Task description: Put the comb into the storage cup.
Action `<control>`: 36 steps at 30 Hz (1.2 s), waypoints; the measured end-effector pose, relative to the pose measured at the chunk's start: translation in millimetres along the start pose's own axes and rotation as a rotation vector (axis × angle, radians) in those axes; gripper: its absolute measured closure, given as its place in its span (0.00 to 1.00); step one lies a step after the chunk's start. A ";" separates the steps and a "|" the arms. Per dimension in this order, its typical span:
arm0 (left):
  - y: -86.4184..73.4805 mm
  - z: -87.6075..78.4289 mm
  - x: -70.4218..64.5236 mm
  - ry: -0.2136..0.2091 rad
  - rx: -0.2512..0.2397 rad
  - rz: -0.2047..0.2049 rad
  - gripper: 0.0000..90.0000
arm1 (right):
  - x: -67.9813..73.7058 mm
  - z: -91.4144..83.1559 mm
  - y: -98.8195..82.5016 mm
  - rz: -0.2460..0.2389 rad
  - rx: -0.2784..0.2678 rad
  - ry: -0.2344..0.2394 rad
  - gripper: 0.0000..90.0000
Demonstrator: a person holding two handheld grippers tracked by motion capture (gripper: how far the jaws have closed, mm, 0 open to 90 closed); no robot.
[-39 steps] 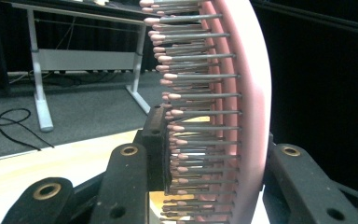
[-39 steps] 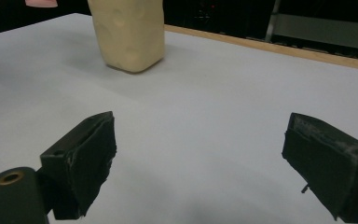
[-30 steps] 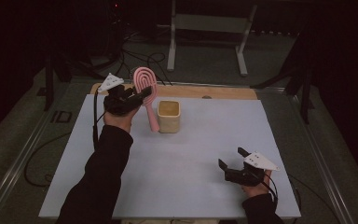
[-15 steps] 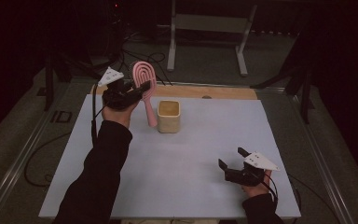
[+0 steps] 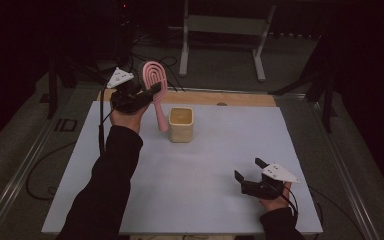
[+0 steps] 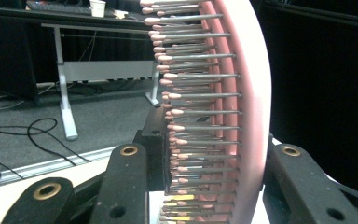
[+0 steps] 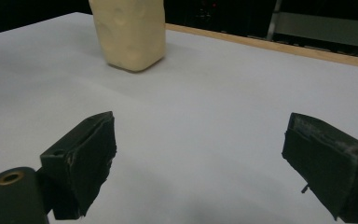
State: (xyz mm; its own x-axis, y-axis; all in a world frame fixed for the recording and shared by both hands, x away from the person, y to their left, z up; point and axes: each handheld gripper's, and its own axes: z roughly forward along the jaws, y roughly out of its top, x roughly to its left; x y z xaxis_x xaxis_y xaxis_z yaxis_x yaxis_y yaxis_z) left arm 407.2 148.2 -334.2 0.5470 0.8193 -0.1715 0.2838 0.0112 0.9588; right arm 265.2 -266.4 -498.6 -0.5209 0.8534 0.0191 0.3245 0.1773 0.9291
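Currently a pink hairbrush [image 5: 156, 87] is being held aloft by the left gripper [image 5: 147, 92] — jaws clamped on its head — at ten o'clock of the cream cup [image 5: 181, 124]. Lowering handle-first into it is likely being called for next — the right gripper [image 5: 247, 170] is resting wide open, empty.

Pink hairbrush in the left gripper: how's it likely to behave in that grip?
The pink hairbrush looks like rigid plastic, so probably stiff and light. The left gripper is clamped across the bristled head; springy pins may let it shift. Its handle hangs down beside the cream cup, so it could swing.
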 end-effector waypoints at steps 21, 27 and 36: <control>3.2 8.0 3.3 0.037 -0.009 0.006 0.71 | 0.1 0.7 -0.3 0.001 0.005 0.004 0.11; 5.4 10.6 5.5 0.057 -0.013 0.001 0.71 | -0.1 1.3 -0.5 0.002 0.008 0.006 0.11; 9.0 14.9 5.6 0.070 -0.009 0.017 0.71 | -1.0 0.7 -0.4 0.001 0.006 0.003 0.11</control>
State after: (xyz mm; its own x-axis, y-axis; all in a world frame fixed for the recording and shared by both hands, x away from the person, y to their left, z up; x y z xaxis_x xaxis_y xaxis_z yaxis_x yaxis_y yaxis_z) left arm 424.6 144.3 -329.9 0.4950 0.8577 -0.1391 0.2673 0.0021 0.9636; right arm 266.1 -267.0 -499.3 -0.5230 0.8521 0.0213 0.3299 0.1793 0.9268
